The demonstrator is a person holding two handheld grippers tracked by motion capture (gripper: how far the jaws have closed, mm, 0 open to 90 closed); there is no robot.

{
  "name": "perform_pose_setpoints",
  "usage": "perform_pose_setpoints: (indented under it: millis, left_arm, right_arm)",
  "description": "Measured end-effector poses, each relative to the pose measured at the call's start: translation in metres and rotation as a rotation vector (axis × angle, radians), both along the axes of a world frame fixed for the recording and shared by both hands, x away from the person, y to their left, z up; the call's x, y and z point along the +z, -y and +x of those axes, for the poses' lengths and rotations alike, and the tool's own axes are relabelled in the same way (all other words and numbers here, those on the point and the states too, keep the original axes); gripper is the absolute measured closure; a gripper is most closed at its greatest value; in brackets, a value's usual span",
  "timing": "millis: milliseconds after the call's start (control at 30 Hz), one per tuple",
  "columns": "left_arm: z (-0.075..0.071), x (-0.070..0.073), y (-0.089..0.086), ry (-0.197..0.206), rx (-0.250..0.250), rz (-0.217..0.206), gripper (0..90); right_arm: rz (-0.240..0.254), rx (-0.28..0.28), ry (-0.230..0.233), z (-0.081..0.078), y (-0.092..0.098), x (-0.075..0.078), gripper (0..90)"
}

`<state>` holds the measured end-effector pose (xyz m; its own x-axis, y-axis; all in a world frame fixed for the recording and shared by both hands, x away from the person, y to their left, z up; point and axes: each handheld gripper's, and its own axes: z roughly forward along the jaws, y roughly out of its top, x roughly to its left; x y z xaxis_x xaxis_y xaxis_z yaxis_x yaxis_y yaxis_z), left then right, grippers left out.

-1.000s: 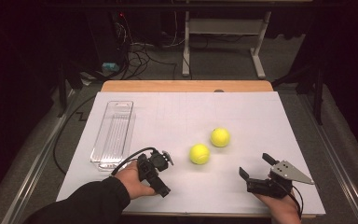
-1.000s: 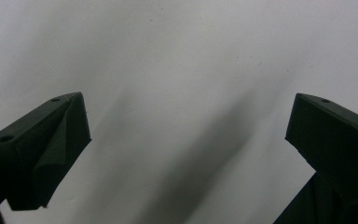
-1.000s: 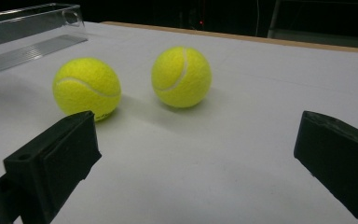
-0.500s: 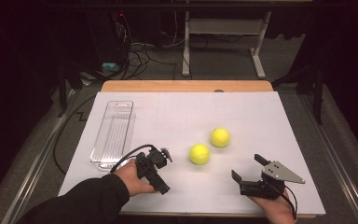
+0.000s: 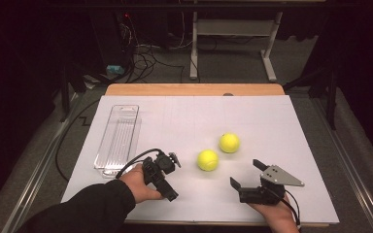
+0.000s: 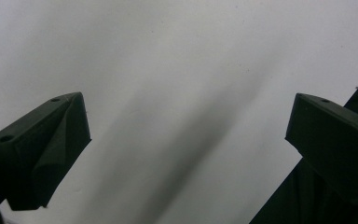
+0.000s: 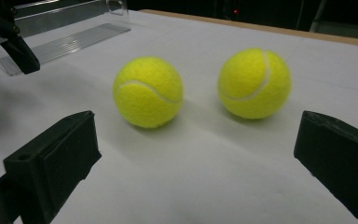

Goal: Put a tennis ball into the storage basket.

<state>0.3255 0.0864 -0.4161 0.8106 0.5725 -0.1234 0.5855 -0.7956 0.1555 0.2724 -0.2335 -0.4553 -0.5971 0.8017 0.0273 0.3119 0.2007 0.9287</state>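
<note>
Two yellow tennis balls lie close together on the white table: the nearer ball (image 5: 208, 159) (image 7: 148, 92) and the farther ball (image 5: 229, 142) (image 7: 254, 84). My right gripper (image 5: 246, 174) (image 7: 196, 140) is open near the front edge, its jaws aimed at both balls from a short way off, with nothing between them. My left gripper (image 5: 167, 177) (image 6: 189, 121) is open as well, left of the nearer ball and apart from it. Bare white table shows between its jaws.
A clear plastic tray (image 5: 118, 138) (image 7: 70, 37) lies lengthwise at the table's left, just beyond my left hand. The table's (image 5: 272, 116) wooden far edge (image 5: 194, 89) borders a dark floor with cables and a desk frame.
My right gripper has shifted left along the front edge, closer to the balls. The left gripper and both balls have stayed nearly still.
</note>
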Motion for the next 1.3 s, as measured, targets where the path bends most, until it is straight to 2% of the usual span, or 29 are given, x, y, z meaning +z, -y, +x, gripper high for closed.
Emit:
perform_pose_setpoints:
  millis: [33,67,300,567,633,767,933,1033,1167,1300]
  left_arm:
    - [0.0,0.0,0.0,-0.002,-0.001,0.001,0.5]
    - [0.0,0.0,0.0,-0.004,-0.002,0.002,0.5]
    - [0.0,0.001,0.002,-0.01,-0.003,0.008,0.4]
    - [0.001,0.001,0.001,-0.018,0.0,0.006,0.0]
    - [0.001,0.001,0.002,-0.019,0.0,0.004,0.0]
    - [0.0,0.002,0.002,-0.021,-0.006,0.005,0.0]
    - [-0.001,0.003,0.003,-0.019,-0.009,0.005,0.0]
    - [-0.001,0.005,0.004,-0.014,-0.007,0.006,0.0]
    - [-0.001,0.007,0.005,-0.011,-0.011,0.008,0.0]
    - [-0.001,0.01,0.006,-0.007,-0.011,0.011,0.0]
  right_arm:
    - [-0.006,0.014,-0.016,0.005,-0.008,0.0,0.1]
    - [-0.006,0.014,-0.016,0.005,-0.008,0.0,0.1]
    - [-0.05,0.052,-0.062,0.026,-0.039,-0.001,0.1]
    - [-0.103,0.089,-0.144,0.054,-0.072,-0.007,1.8]
    - [-0.117,0.083,-0.146,0.058,-0.078,-0.008,3.8]
    - [-0.143,0.085,-0.181,0.068,-0.086,-0.011,9.2]
    - [-0.179,0.1,-0.231,0.075,-0.091,-0.017,21.1]
    - [-0.177,0.109,-0.237,0.075,-0.091,-0.017,26.2]
    - [-0.188,0.106,-0.227,0.073,-0.091,-0.016,27.3]
    - [-0.155,0.109,-0.184,0.067,-0.091,-0.01,27.5]
